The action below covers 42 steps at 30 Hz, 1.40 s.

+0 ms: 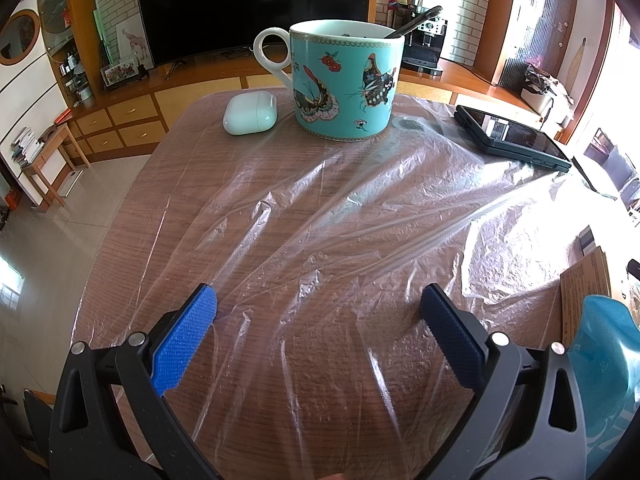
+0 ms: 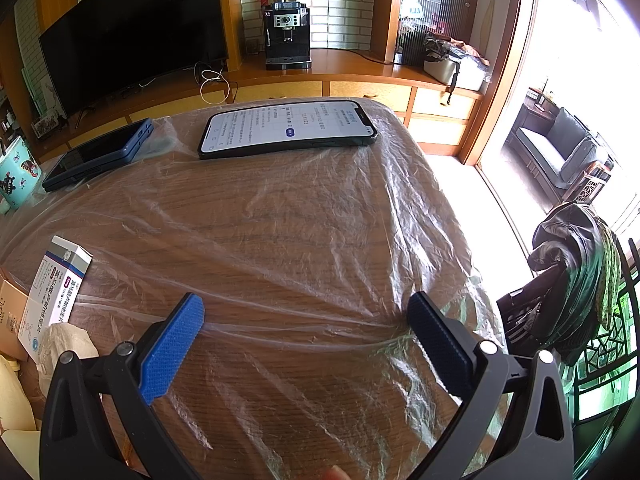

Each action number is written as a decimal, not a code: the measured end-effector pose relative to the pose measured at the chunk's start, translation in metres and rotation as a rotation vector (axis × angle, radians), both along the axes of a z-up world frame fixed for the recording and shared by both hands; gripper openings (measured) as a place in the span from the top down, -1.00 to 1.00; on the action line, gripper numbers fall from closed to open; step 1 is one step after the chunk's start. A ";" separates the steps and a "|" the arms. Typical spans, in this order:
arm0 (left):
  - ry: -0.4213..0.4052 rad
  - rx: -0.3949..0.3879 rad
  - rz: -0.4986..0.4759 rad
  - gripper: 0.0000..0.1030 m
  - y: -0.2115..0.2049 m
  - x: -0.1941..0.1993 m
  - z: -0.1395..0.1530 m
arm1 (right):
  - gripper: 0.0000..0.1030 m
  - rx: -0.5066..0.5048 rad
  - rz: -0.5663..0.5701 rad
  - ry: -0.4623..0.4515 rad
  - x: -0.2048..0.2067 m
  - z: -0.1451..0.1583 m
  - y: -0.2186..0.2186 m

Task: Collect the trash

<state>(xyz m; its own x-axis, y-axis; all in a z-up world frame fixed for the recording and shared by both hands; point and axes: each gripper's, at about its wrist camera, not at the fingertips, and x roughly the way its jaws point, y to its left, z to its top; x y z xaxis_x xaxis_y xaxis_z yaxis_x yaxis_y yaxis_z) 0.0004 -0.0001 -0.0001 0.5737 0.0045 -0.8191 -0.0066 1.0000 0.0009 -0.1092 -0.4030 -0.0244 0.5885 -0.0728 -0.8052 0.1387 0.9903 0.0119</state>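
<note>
Both grippers, left gripper (image 1: 318, 308) and right gripper (image 2: 306, 314), hang wide over the film (image 1: 340, 208) spread across the desk (image 1: 132, 208). I judge it feather-light, limp, slippery; pinch a raised crease.

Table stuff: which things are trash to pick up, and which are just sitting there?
Likely trash:
clear plastic sheet
crumpled tissue

Just lying about:
butterfly mug
earbud case
dark phone
lit phone
medicine box, though it could be empty

Wooden table (image 1: 132, 200) under clear plastic sheet (image 1: 340, 216) bearing mug (image 1: 346, 80), phones (image 2: 288, 128).
</note>
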 end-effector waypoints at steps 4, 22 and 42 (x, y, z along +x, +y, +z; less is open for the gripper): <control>0.000 -0.001 0.000 -0.97 0.000 0.000 0.000 | -0.93 0.004 0.006 0.001 0.006 0.001 0.001; 0.150 -0.495 -0.390 -0.97 -0.039 -0.088 0.066 | -0.93 -0.154 0.699 -0.268 -0.126 0.090 0.153; 0.100 0.004 -0.544 -0.97 -0.112 -0.076 0.036 | -0.72 -0.078 0.676 -0.055 -0.078 0.036 0.187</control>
<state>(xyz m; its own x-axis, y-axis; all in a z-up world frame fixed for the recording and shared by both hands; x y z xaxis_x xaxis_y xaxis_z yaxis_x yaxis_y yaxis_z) -0.0752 -0.1117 0.0358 0.4137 -0.2676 -0.8702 0.5110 0.8593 -0.0213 -0.1875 -0.2163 0.0114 0.5647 0.2687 -0.7804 -0.5094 0.8574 -0.0734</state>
